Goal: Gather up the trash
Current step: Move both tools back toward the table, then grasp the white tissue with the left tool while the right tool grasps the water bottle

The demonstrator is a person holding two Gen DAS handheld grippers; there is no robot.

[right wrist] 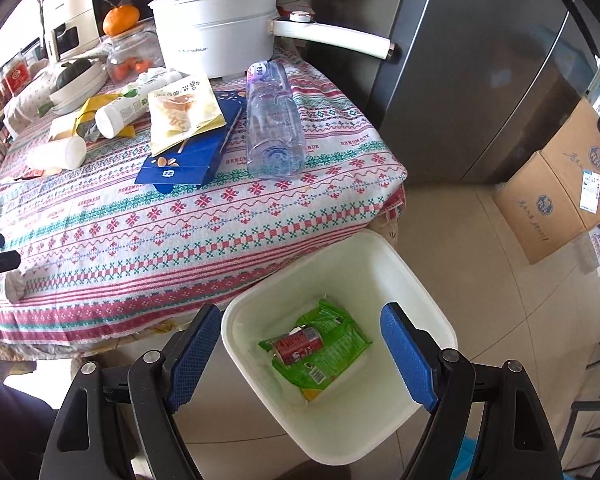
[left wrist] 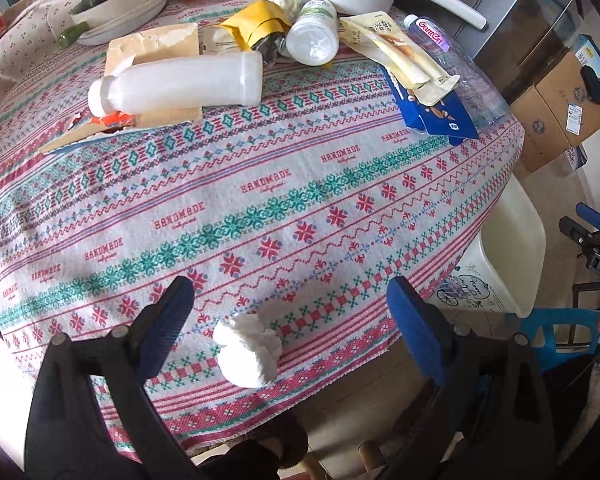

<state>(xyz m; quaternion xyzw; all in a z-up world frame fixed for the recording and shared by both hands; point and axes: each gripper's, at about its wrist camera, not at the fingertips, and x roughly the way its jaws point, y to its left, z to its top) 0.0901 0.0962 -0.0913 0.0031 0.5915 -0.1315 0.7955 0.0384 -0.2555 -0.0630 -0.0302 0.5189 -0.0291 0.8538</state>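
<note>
One crumpled white tissue wad (left wrist: 247, 350) lies on the patterned tablecloth (left wrist: 260, 200) close to the table's near edge, and it sits squarely between the spread blue pads of my left gripper (left wrist: 292, 320), slightly toward the left pad. Both jaws stand wide apart and touch nothing; the wad is below and just ahead of them, so my guess is a straight drop and a squeeze would catch it. It has no real long axis, only a lumpy round shape, so the angle of the jaws should matter little.

My right gripper (right wrist: 300, 348) is released too, with nothing between its pads. It hangs over the white bin (right wrist: 420, 292) on the floor beside the table, where a red can (right wrist: 298, 346) and a green wrapper (right wrist: 340, 344) already rest. The left hand is clearly the nearer one to the tissue.

Farther back on the cloth lie the cloudy white bottle (left wrist: 180, 84), the clear water bottle (right wrist: 274, 120), the blue carton (right wrist: 196, 160) and several snack packets (right wrist: 182, 116), all well away from both grippers.
</note>
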